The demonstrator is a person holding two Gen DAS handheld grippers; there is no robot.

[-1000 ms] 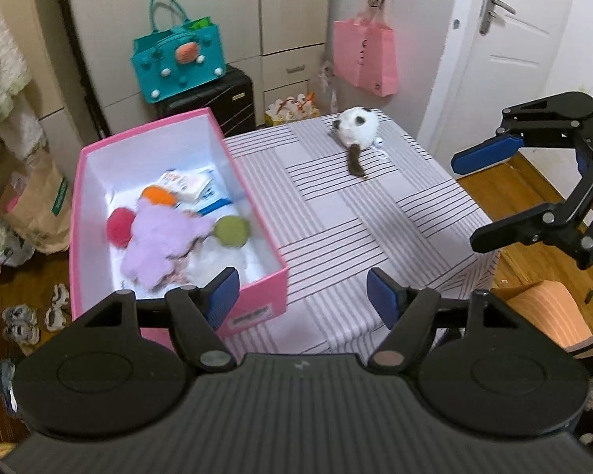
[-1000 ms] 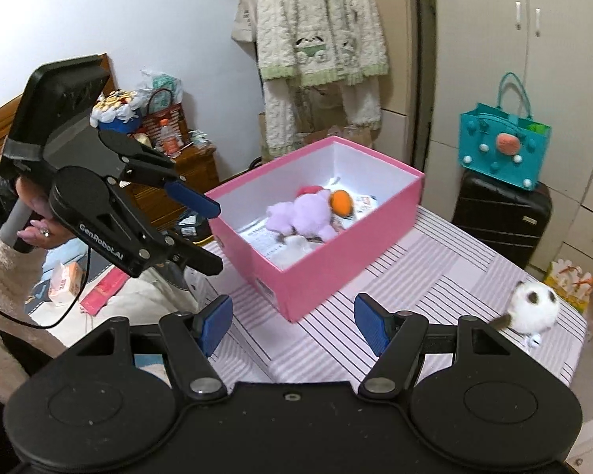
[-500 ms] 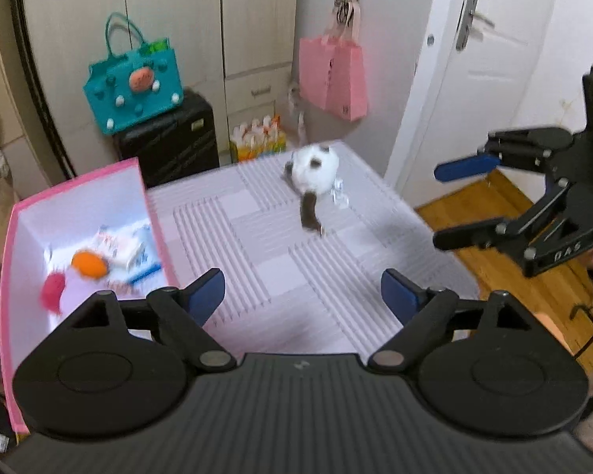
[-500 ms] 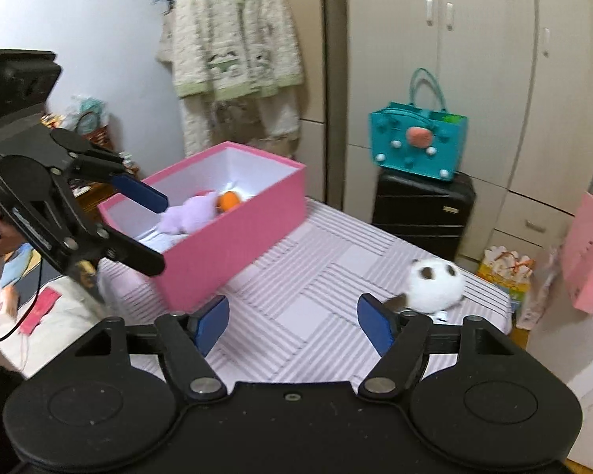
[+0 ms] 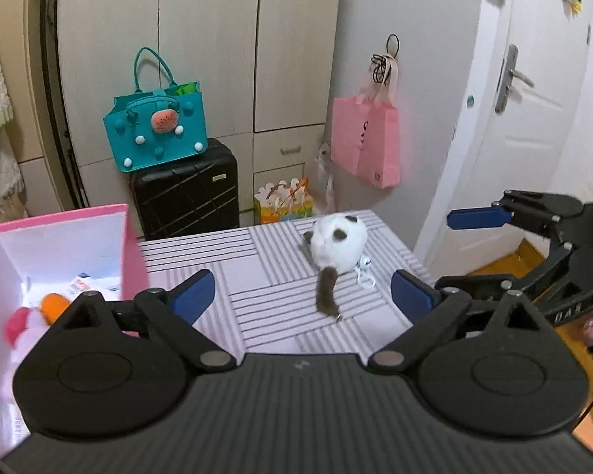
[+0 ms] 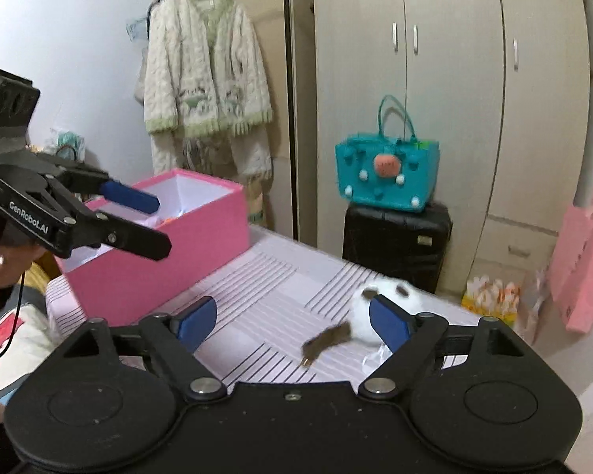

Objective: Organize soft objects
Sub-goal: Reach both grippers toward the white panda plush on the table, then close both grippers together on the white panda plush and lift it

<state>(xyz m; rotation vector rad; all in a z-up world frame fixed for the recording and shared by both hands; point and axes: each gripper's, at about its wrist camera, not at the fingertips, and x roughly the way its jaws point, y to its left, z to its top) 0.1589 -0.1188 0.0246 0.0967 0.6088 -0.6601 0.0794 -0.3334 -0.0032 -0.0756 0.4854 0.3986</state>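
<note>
A white plush ball with dark patches and a brown tail (image 5: 338, 247) lies on the striped tablecloth (image 5: 272, 276) at the far right; it also shows in the right wrist view (image 6: 379, 304). My left gripper (image 5: 302, 300) is open and empty, short of the plush. My right gripper (image 6: 292, 322) is open and empty, its right fingertip (image 6: 387, 320) in front of the plush. It also shows in the left wrist view (image 5: 466, 252), to the right of the table. A pink box (image 5: 110, 233) on the left holds soft toys, among them an orange one (image 5: 55, 304).
A teal bag (image 5: 156, 132) sits on a black suitcase (image 5: 186, 193) behind the table. A pink bag (image 5: 365, 142) hangs on the wall by the white door (image 5: 533, 118). A knitted cardigan (image 6: 205, 87) hangs at the left. The table's right edge drops to wooden floor.
Both grippers have swung away from the pink box and moved closer to the plush ball, which now looks larger in both views. Both stay open.
</note>
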